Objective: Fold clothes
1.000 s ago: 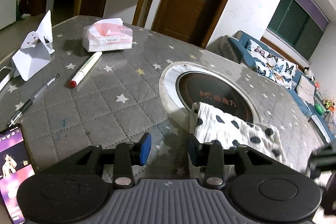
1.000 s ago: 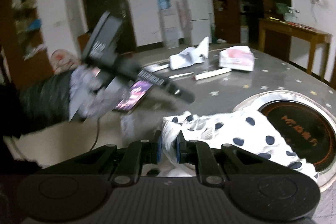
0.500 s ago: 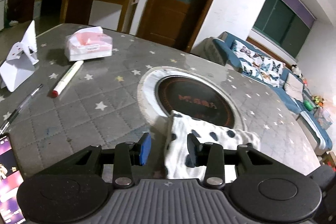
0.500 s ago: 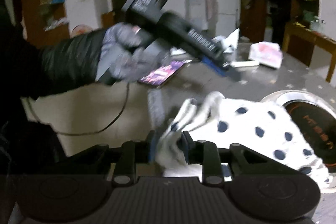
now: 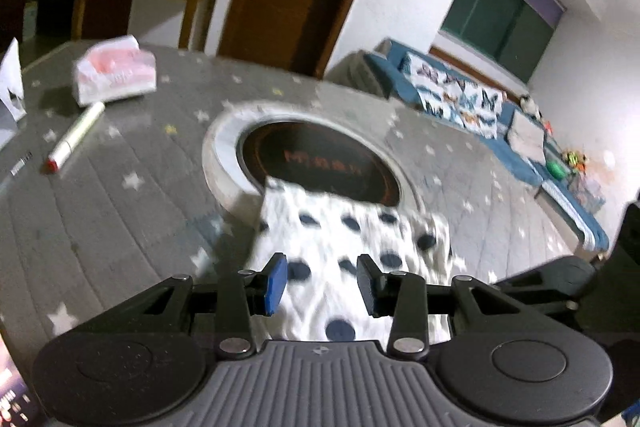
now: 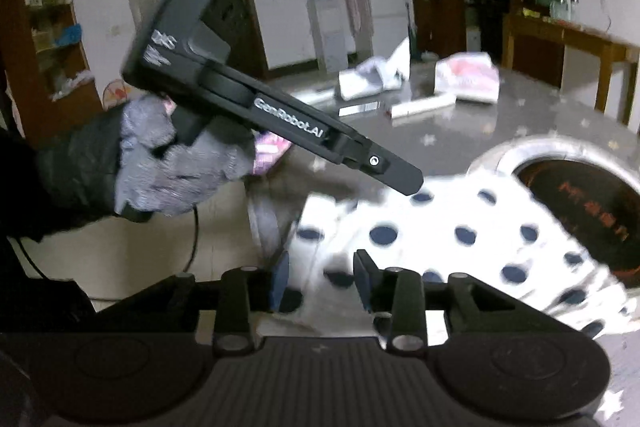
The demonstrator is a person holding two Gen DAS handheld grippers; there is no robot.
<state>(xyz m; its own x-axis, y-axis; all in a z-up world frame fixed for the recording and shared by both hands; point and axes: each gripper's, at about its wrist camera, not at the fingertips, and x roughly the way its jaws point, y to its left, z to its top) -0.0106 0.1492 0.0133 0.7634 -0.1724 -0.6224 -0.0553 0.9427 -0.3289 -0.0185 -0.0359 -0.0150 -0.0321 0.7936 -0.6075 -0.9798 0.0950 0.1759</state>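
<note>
A white cloth with dark polka dots (image 5: 348, 239) lies on the grey star-patterned table, its far edge over the round hotplate. My left gripper (image 5: 322, 283) is open, its blue pads either side of the cloth's near part, just above it. In the right wrist view the same cloth (image 6: 460, 227) lies spread in front of my right gripper (image 6: 320, 281), which is open with the cloth's near edge between its jaws. The left gripper's body (image 6: 256, 107), held in a gloved hand, hovers over the cloth's left end.
A round inset hotplate (image 5: 320, 163) sits mid-table. A tissue pack (image 5: 114, 75), a white marker (image 5: 74, 139), a pen and folded paper lie at the left. A phone (image 5: 12, 403) lies at the near left edge. A wooden side table, door and sofa stand beyond.
My right gripper has opened and let go of the cloth, which now lies flatter. My left gripper has moved right, over the cloth, still open.
</note>
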